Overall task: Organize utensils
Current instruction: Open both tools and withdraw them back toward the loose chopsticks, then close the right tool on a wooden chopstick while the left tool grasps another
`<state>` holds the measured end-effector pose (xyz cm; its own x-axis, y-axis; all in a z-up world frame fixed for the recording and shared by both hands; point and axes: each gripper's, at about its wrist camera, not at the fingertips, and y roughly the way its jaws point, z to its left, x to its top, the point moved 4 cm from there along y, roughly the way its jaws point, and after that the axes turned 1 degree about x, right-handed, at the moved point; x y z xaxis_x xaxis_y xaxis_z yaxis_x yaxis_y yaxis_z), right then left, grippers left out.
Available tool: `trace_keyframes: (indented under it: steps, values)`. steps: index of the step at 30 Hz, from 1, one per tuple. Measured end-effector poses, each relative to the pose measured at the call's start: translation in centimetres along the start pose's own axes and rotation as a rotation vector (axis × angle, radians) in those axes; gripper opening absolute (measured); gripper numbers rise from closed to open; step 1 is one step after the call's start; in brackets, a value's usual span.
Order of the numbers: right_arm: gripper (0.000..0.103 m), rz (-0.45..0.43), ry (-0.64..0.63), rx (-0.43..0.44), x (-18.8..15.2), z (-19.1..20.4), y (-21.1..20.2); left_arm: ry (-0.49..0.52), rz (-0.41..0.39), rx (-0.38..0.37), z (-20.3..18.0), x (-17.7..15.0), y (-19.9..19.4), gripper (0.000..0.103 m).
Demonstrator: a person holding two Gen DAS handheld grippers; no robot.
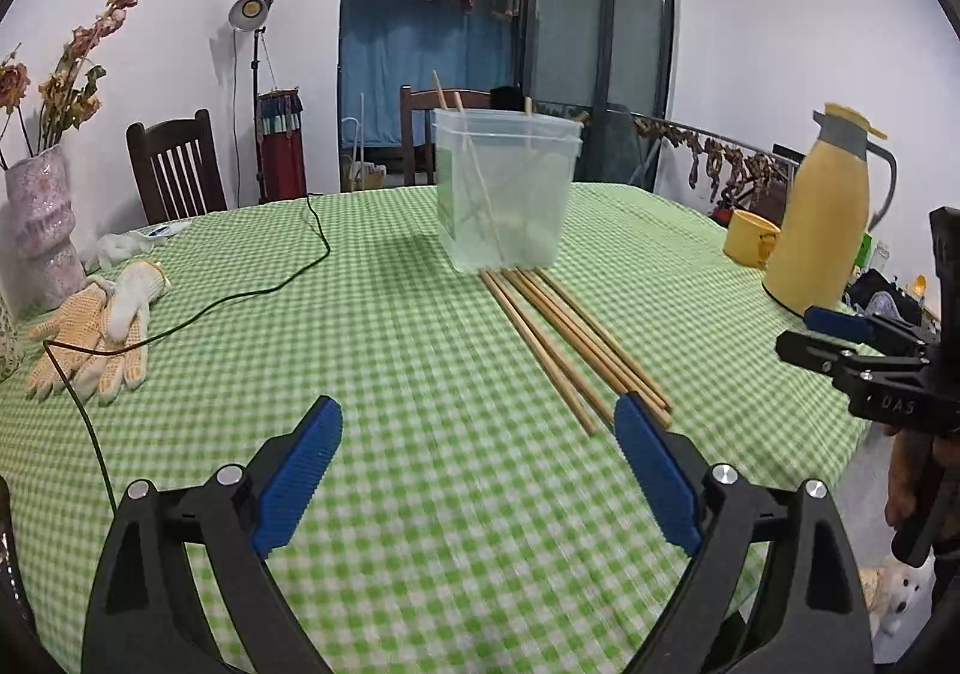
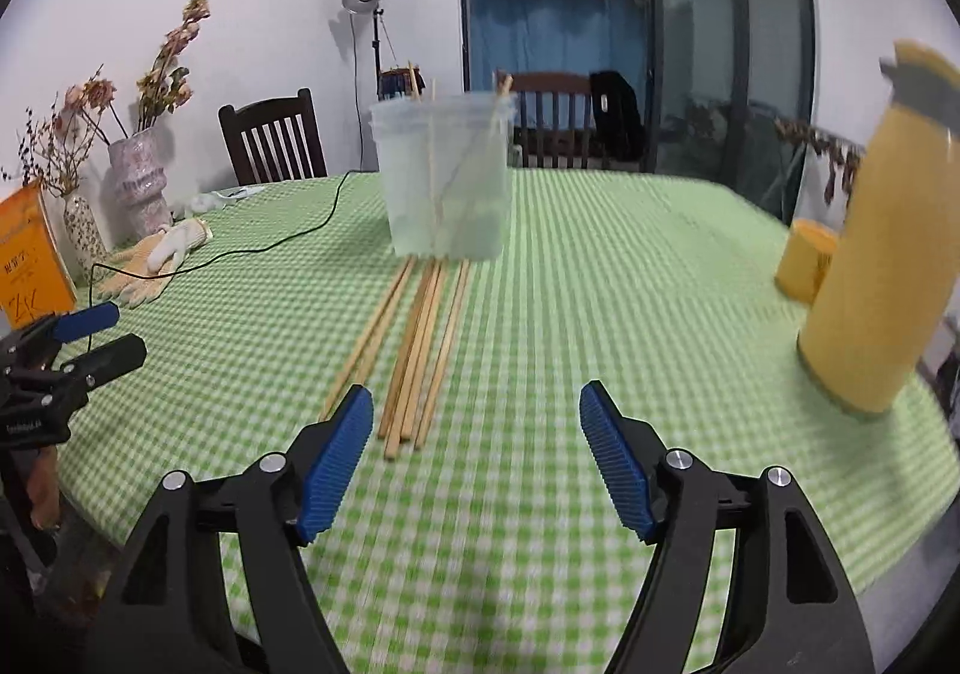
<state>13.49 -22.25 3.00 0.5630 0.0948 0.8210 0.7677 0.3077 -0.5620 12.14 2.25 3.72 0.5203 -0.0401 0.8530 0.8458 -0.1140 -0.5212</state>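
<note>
**Operator:** Left wrist view first. Where do the chopsticks lie relative to the left hand-held gripper?

**Technician:** The loose chopsticks (image 1: 576,341) lie flat on the green checked bench (image 1: 360,350), ahead and to the right of the left hand-held gripper (image 1: 478,437). Their long axis runs from the foot of the clear plastic container (image 1: 507,188) diagonally toward the camera; the near ends stop just beside the right blue pad. Several more chopsticks already stand tilted inside the container.

**Operator:** State of that hand-held gripper?

**Technician:** Spread wide. Nothing lies between the pads and nothing touches them; only bare cloth shows in the gap. The right hand-held gripper (image 1: 807,332) appears at the right edge, over the bench edge and apart from the chopsticks.

**Operator:** Right wrist view.

**Technician:** The same chopsticks (image 2: 414,350) lie ahead and left of centre of the right hand-held gripper (image 2: 474,422). The long axis points almost straight away from the camera, toward the container (image 2: 444,176). The near ends finish between the pads, close to the left one. The jaws stand spread and empty, with no contact visible.

**Operator:** Which hand is nearer?

**Technician:** Judged from both views, the difference is small. The right hand-held gripper is better aligned: the stick ends already fall inside its gap.
</note>
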Motion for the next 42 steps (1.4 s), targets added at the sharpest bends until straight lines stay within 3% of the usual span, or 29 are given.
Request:
trace_keyframes:
  steps: [8, 15, 27, 28, 33, 42]
  values:
    - [0.075, -0.002, -0.131, -0.049, -1.9, 2.1, -0.6, -0.015, 0.03, -0.028, -1.5, -3.5, 0.4, 0.089]
    - [0.076, -0.024, -0.087, -0.037, -2.7, 2.7, -0.5, 0.021, 0.02, -0.02, -2.2, -4.1, 0.4, 0.089]
    - [0.076, 0.076, -0.114, -0.083, -3.4, 2.8, 3.7, -0.061, 0.107, -0.002, 0.1, -4.2, 3.7, 0.089]
    - [0.074, 0.08, -0.113, -0.073, -3.2, 2.9, 4.0, -0.067, 0.114, -0.005, 0.3, -4.1, 4.0, 0.089]
    - [0.038, 0.127, -0.123, -0.043, -1.4, 3.2, 6.5, -0.066, 0.154, -0.007, 0.4, -3.1, 5.9, 0.089]
    - [0.027, 0.213, -0.132, 0.007, -1.4, 3.4, 9.4, -0.013, 0.227, -0.006, -1.2, -1.2, 9.9, 0.089]
